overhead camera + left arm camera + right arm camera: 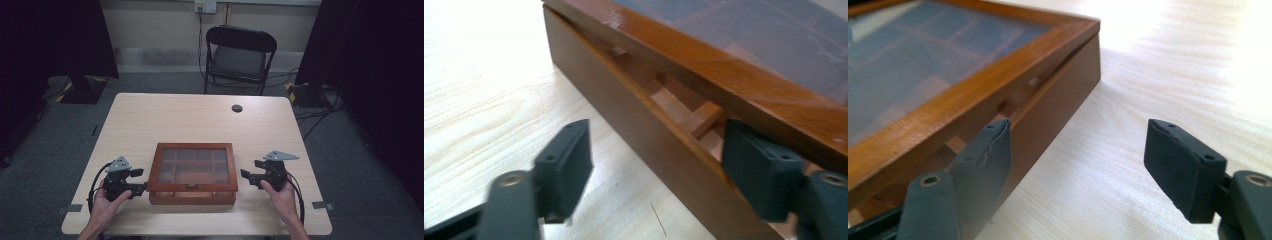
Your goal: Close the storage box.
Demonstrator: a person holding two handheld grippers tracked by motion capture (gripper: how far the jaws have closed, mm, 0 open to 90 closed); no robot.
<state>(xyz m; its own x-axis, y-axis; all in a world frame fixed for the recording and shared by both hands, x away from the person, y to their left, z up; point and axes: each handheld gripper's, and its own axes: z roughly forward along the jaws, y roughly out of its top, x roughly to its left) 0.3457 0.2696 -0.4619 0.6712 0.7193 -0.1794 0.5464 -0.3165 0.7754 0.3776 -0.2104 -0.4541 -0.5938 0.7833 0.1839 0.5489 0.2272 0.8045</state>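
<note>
Two grippers flank a wooden box (192, 175) that sits near the front middle of the table (200, 115). The left gripper (131, 182) is at the box's left side and the right gripper (248, 177) at its right side. Both sets of jaws stand spread wide and hold nothing.

The box is flat and rectangular, with a glass-panelled lid (744, 55) framed in varnished wood. Through the glass, dividers show a grid of compartments. A small metal clasp (191, 186) sits at the middle of the front edge.

In both gripper views the lid stands slightly raised, with a narrow gap between the lid frame and the base (1058, 100). In the left gripper view, one jaw lies at this gap and the other over the bare table. In the right gripper view, one jaw is close against the box side below the lid frame (998, 75); the other is over the table.

Handling, as a judgement:
- The box is rigid and likely moderately heavy.
- The varnish looks smooth, so jaws may slip on it.
- The glass is fragile; keep pressure off the panel.
- Take hold on the wooden lid frame at each side edge, and lift both sides evenly.
</note>
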